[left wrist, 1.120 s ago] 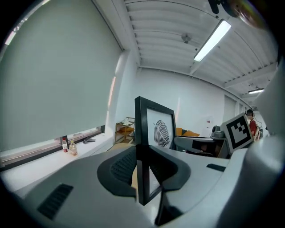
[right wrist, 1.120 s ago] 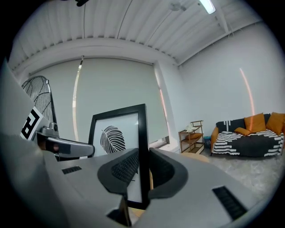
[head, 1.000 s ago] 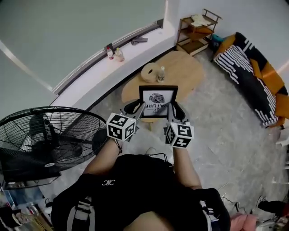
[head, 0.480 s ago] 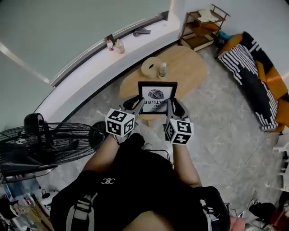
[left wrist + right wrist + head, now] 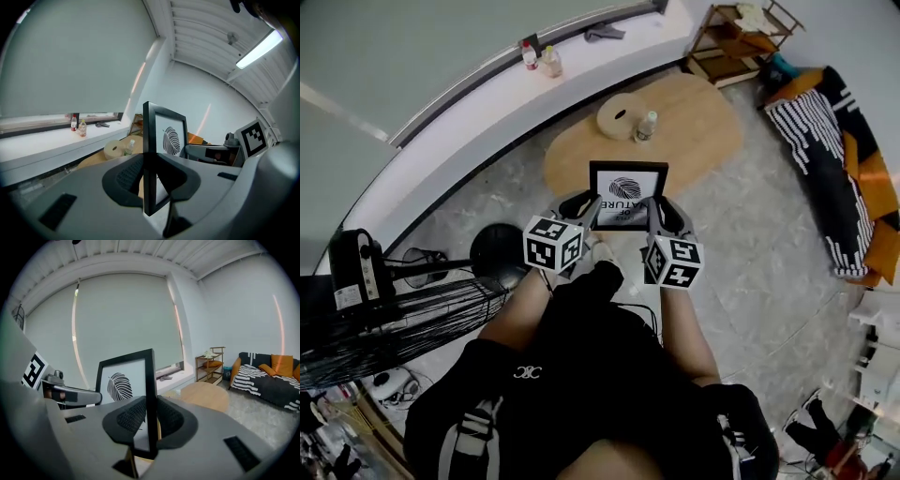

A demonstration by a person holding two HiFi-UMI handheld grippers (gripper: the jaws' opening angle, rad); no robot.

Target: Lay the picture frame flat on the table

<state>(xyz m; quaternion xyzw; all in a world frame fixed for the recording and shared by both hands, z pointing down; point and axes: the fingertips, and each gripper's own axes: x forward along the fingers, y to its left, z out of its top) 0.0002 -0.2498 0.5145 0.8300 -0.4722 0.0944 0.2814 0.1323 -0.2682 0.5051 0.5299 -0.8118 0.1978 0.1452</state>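
Left gripper (image 5: 584, 212) and right gripper (image 5: 654, 214) each clamp a side edge of the picture frame (image 5: 627, 195), held above the table (image 5: 712, 141). Gripper views show the jaws pinching it upright.

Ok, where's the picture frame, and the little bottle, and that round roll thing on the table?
picture frame (image 5: 627, 186): head view, on the white leaf print in its middle.
little bottle (image 5: 646, 128): head view, on its clear body.
round roll (image 5: 610, 123): head view, on its flat top, beside the hole.
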